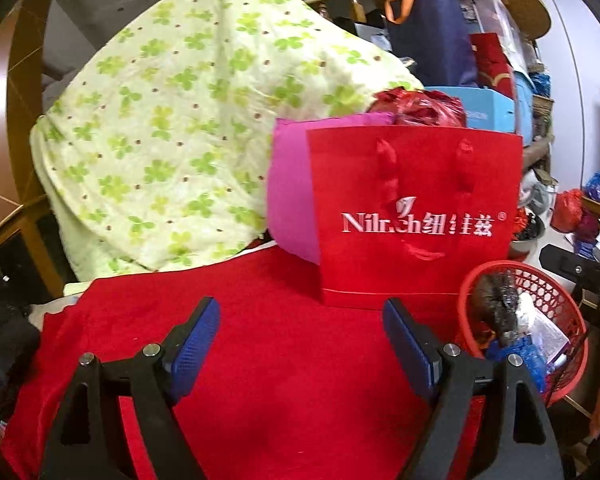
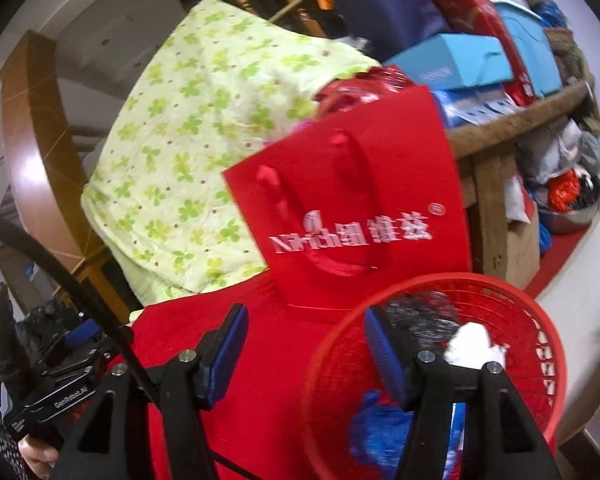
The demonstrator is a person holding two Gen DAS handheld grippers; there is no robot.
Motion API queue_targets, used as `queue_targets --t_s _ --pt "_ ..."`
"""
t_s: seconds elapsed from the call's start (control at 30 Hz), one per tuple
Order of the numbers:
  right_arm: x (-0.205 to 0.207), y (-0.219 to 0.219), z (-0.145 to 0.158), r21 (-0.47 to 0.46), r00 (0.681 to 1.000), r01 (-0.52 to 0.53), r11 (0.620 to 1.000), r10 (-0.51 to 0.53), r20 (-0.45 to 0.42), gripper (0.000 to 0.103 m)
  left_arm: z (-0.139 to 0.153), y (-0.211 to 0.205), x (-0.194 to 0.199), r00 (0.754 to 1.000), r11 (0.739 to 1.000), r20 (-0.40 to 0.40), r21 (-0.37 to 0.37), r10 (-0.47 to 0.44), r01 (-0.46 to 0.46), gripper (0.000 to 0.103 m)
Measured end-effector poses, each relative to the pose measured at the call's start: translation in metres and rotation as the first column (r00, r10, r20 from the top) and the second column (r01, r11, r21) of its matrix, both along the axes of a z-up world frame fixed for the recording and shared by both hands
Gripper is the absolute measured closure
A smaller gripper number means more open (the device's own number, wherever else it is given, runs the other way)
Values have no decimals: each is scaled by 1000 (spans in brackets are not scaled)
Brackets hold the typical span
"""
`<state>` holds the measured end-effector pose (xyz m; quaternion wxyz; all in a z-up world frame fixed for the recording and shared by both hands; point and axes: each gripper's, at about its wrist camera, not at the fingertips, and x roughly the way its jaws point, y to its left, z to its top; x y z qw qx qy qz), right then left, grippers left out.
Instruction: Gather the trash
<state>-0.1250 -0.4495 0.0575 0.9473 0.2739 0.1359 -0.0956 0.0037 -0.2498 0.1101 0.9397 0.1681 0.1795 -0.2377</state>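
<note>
Trash point(image 1: 516, 320) sits heaped in the red mesh basket point(image 1: 568, 304) at the right edge of the red cloth point(image 1: 284, 360), beside the upright red paper bag point(image 1: 416, 216); left gripper point(image 1: 302, 332) is spread wide over bare cloth, holding nothing; right gripper point(image 2: 304, 344) is partly open and empty, one finger over the basket's rim; a drop-off looks done; next calls for finding another scrap, none evident on the cloth.

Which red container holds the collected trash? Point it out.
The round red mesh basket at the lower right, with wrappers and crumpled paper inside. The red paper bag with white lettering stands upright behind it, its handles hanging down its front.
</note>
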Motion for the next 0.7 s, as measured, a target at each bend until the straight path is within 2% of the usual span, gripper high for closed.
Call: queue_targets --t_s 0.43,0.47,0.53,0.7 --pt "14 71 30 -112 995 -96 989 98 10 36 20 39 -6 998 998 40 -37 56 -55 19" --pt "14 76 32 -125 995 -101 987 102 8 36 20 40 -7 997 998 41 -35 59 -58 18" --pt "14 86 35 -145 994 -107 984 108 3 34 21 46 -9 996 997 48 -29 75 -73 9" --pt "11 105 37 -187 994 -113 976 112 -15 33 19 62 -17 991 993 54 -5 122 -121 9"
